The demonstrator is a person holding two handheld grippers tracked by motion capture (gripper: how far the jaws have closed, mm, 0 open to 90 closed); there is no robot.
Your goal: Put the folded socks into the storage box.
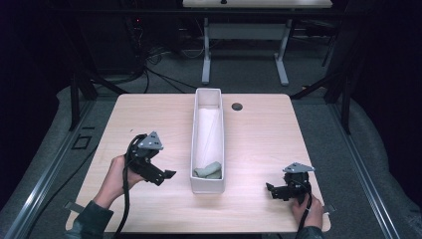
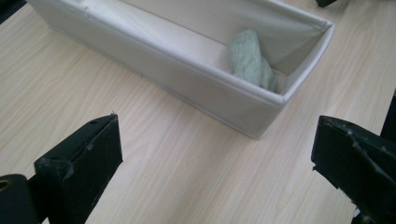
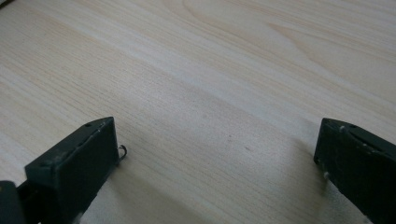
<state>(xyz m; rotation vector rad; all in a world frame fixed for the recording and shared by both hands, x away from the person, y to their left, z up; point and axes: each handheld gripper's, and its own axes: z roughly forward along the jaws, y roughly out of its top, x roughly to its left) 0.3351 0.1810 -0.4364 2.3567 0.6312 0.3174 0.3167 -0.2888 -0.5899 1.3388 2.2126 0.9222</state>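
Pale wood-grain table (image 1: pixel 259 149) fills the middle of a dim room, with dark cables and another desk's legs behind it. A long white fabric bin (image 1: pixel 208 185) stands lengthwise at its centre, and a small grey-green rolled cloth (image 1: pixel 209 170) lies inside at the end nearest the person. The left gripper (image 1: pixel 168 175) hovers just beside that end, pointing at it, jaws spread wide and empty. The right gripper (image 1: pixel 271 189) sits low over bare wood, well apart from the bin, its jaws likewise wide open and holding nothing. The cloth looks light, soft and easily squashed, unlikely to slip; a pinch across the middle of the roll, reached from above past the bin's wall, seems the surest hold
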